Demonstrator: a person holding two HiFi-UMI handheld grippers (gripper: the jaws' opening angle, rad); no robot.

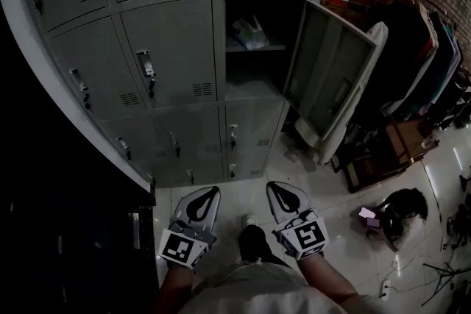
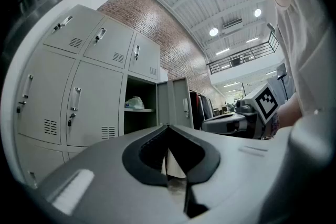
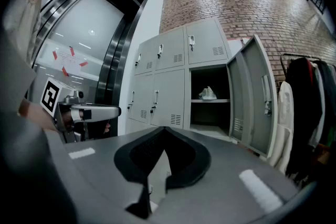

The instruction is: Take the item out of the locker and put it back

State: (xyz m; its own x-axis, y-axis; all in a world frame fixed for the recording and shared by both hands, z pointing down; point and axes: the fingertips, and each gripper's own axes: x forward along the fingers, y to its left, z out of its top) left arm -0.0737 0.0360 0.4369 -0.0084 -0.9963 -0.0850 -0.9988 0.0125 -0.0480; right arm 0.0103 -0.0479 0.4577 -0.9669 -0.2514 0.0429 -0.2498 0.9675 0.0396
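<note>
Jaws of both the left gripper (image 1: pixel 210 196) and the right gripper (image 1: pixel 276 193) are pressed together with nothing between them, held level and well short of the locker (image 1: pixel 173 55). Its door (image 1: pixel 335 77) stands open, and the pale crumpled item (image 1: pixel 250 33) lies on the shelf (image 1: pixel 254 49) inside.

We find the head view dim and underexposed: its left side sinks to near black, and the lockers (image 1: pixel 169 48) show as flat dull grey. The open compartment (image 1: pixel 254 66) lies in deep shadow. The floor tiles (image 1: pixel 441 169) give back a pale sheen at the right edge. Both gripper views are brighter. In the left one we see ceiling lamps (image 2: pixel 258 12) glaring as round white spots. Both bend hard toward their black corners, so the brick wall (image 3: pixel 252 8) curves, and whatever sits nearest the lens looks soft.
</note>
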